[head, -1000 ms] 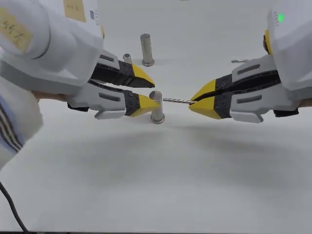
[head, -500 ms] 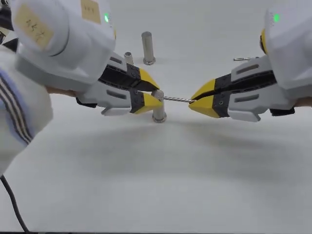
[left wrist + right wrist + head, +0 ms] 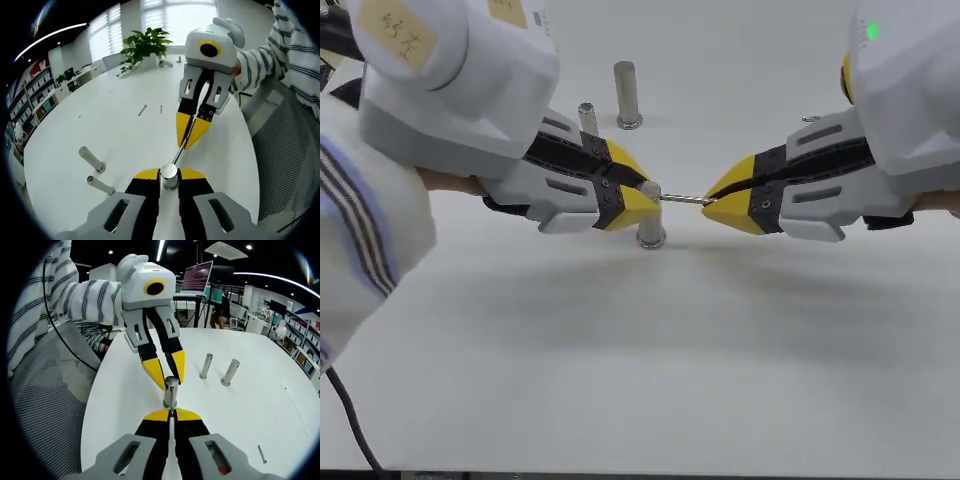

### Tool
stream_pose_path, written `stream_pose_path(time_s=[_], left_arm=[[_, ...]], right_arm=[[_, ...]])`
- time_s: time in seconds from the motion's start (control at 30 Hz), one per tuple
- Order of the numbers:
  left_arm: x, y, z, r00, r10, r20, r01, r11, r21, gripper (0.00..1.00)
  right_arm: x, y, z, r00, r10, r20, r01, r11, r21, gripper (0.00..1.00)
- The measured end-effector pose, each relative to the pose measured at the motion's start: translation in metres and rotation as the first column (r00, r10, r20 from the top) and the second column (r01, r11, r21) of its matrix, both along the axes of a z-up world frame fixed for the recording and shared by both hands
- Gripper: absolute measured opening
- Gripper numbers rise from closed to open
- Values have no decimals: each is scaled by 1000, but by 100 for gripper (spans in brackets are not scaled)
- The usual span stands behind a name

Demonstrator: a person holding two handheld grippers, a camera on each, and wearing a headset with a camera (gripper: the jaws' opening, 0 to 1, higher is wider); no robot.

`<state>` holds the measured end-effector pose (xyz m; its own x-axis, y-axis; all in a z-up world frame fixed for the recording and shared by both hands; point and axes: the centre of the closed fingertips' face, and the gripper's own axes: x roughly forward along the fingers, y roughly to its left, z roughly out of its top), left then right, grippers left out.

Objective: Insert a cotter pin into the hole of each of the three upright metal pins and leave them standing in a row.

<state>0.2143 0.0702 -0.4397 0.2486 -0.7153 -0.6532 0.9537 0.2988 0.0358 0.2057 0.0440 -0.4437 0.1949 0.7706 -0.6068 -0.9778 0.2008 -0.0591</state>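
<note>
Right tool (image 3: 709, 205) on cotter pin (image 3: 682, 199), apparently

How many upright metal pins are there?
3. The nearest pin is clamped in the left gripper, with the right gripper holding a cotter pin to it; the second pin stands just behind the left gripper; the third pin farther back.

In the head view the left gripper (image 3: 642, 195) is clamping over the top of the near metal pin (image 3: 650, 230) and hiding its hole, so whether the cotter pin (image 3: 682, 199) is entering it cannot be told. The cotter pin's three o'clock end is lying hidden inside the right gripper's (image 3: 710, 204) closed jaws. At eleven o'clock, the second metal pin (image 3: 587, 118) is standing with its foot hidden behind the left gripper. In the left gripper view, two thin bits (image 3: 142, 110) are showing too small to name.
</note>
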Motion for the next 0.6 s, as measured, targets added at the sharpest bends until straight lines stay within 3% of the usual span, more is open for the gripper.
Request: stream_pose_path(time_s=[0.6], left_arm=[[-3, -3, 4, 1000, 6, 1, -6, 1000, -7, 9]], right_arm=[[4, 25, -1, 999, 50, -7, -50, 999, 0, 0]])
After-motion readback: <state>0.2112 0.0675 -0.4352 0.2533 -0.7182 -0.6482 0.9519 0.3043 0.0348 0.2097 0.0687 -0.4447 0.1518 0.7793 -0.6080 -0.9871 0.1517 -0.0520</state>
